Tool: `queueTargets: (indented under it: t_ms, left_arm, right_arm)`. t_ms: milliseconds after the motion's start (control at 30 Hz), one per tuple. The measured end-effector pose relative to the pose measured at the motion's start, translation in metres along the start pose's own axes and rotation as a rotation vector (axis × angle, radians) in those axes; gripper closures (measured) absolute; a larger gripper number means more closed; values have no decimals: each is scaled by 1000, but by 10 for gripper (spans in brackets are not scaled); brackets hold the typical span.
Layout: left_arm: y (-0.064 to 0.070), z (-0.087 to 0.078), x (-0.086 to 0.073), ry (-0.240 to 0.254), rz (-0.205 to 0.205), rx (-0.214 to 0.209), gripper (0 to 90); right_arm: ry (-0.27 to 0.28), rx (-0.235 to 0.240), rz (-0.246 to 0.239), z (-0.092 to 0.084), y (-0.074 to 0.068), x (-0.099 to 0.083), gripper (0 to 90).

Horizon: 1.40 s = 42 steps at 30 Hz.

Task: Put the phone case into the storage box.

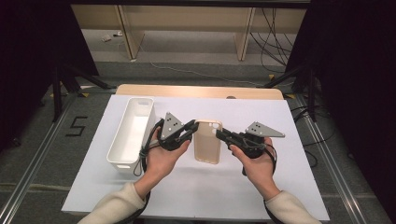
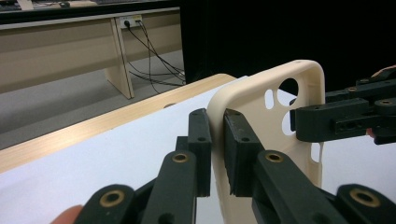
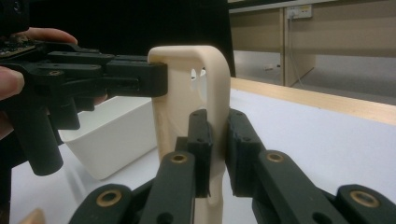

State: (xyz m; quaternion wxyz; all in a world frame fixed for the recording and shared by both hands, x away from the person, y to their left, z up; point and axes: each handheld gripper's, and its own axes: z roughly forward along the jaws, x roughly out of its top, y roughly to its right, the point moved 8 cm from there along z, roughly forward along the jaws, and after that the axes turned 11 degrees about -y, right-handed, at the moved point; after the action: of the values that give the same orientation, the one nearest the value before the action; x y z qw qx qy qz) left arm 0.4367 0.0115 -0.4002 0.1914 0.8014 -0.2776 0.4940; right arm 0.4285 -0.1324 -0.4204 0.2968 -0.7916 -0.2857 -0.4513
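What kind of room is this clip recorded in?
Most likely a lab or recording studio, not a home. The table with its white cover stands between black curtains, floor rails run beside it with a "5" marked on the floor, and loose cables trail under benches behind.

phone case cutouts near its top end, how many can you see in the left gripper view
4 on the case: one big round hole by the top corner, one small oval slot left of it, one below it beside the right gripper, one lower down the edge. That gripper may hide more.
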Motion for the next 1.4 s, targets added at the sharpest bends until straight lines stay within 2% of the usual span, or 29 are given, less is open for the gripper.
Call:
queueTargets:
  t_ms: [33, 100, 233, 333, 400, 433, 467, 533, 600, 733, 767, 967, 1067, 1100, 1167, 1300, 1367, 1400]
  left_arm:
    - [0, 0, 0, -2, -1, 3, 819]
    - [-1, 0, 1, -4, -2, 1, 822]
    - [-1, -1, 3, 3, -9, -15, 833]
    - [0, -4, 5, 14, 6, -16, 838]
    - [0, -5, 6, 19, 19, -16, 840]
    - [0, -6, 7, 20, 25, -14, 841]
    - [0, -6, 7, 21, 33, -10, 841]
    - [-2, -7, 10, 39, 66, 3, 841]
    - [-4, -8, 11, 42, 70, 5, 841]
    - [-5, -10, 12, 50, 70, 7, 842]
    - [-6, -10, 13, 53, 69, 8, 842]
    - [-12, -14, 15, 59, 64, 19, 842]
    - [-14, -16, 16, 65, 56, 20, 842]
    - [-16, -17, 17, 65, 55, 22, 842]
    - [-17, -18, 18, 69, 49, 21, 842]
    - [-21, -22, 21, 74, 49, 25, 842]
    - [-22, -23, 21, 78, 41, 24, 842]
    - [-24, -23, 22, 75, 50, 25, 842]
  right_arm:
    - [15, 3, -3, 1, 0, 1, 820]
    - [-5, 2, 3, 1, -2, -1, 819]
    - [-4, 1, 2, 1, -2, -1, 817]
    - [-4, 1, 0, 1, -2, -1, 814]
    - [-7, -6, -13, 1, -2, -1, 809]
    - [9, -8, -29, 1, -2, 1, 803]
    - [-1, -9, -25, 1, -3, 0, 792]
    - [-1, -13, -31, 0, -3, 1, 743]
    - [12, -16, -41, 0, -2, 3, 678]
    - [27, -33, -57, -2, -1, 6, 527]
    - [25, -39, -78, -3, 0, 7, 493]
    - [41, -32, -124, -4, -3, 9, 286]
    - [16, -16, -144, -7, -3, 6, 240]
    - [27, -16, -145, -7, -3, 6, 235]
    - [17, -10, -153, -10, -2, 4, 222]
    - [27, -30, -158, -16, 1, 1, 209]
    - [10, -18, -157, -19, 1, -2, 208]
    - [20, -25, -159, -20, 2, -2, 207]
